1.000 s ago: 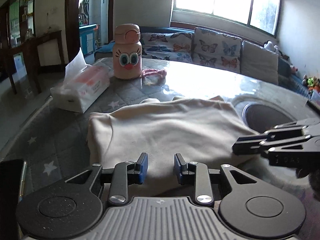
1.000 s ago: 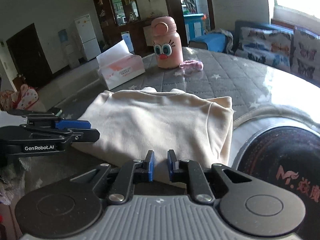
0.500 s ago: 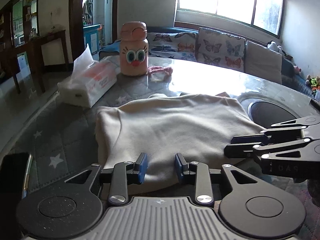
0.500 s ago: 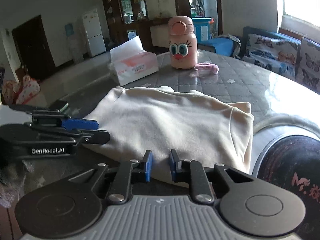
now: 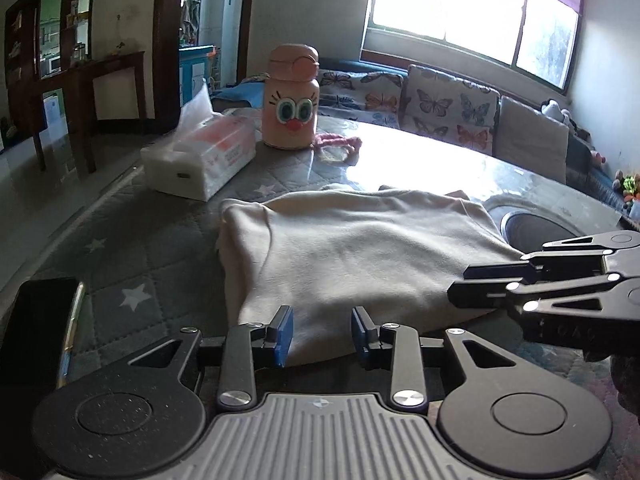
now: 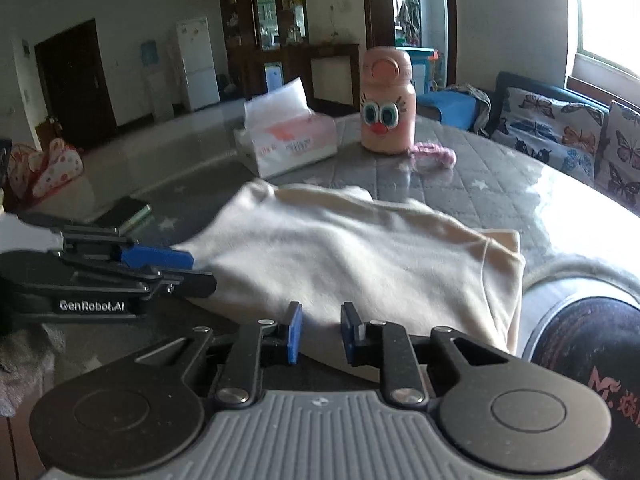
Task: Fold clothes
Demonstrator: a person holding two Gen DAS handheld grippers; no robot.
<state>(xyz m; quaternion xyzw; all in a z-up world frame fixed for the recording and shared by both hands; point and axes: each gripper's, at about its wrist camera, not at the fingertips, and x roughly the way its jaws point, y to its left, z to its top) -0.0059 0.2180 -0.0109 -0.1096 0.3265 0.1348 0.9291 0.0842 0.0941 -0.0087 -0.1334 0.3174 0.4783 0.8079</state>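
Note:
A cream garment [image 5: 360, 256] lies folded into a rough rectangle on the grey quilted tablecloth [image 5: 132, 248]. In the right wrist view the garment [image 6: 360, 256] looks slightly blurred. My left gripper [image 5: 322, 334] is open just short of its near edge, with nothing between the blue pads. My right gripper [image 6: 322, 332] is also open, with a narrower gap, at the same near edge and holding nothing. Each view shows the other gripper from the side: the right gripper [image 5: 472, 286] by the garment's right corner, the left gripper [image 6: 196, 270] by its left corner.
A pink bottle with cartoon eyes [image 5: 291, 114], a tissue box [image 5: 200, 160] and a pink band [image 5: 338, 142] sit at the table's far side. A dark phone [image 5: 40, 320] lies near left. A round dark plate [image 6: 580, 340] is set to the garment's right.
Both grippers have drawn back and risen a little from the garment, so more of the room shows. The garment itself lies as before, and neither gripper holds anything.

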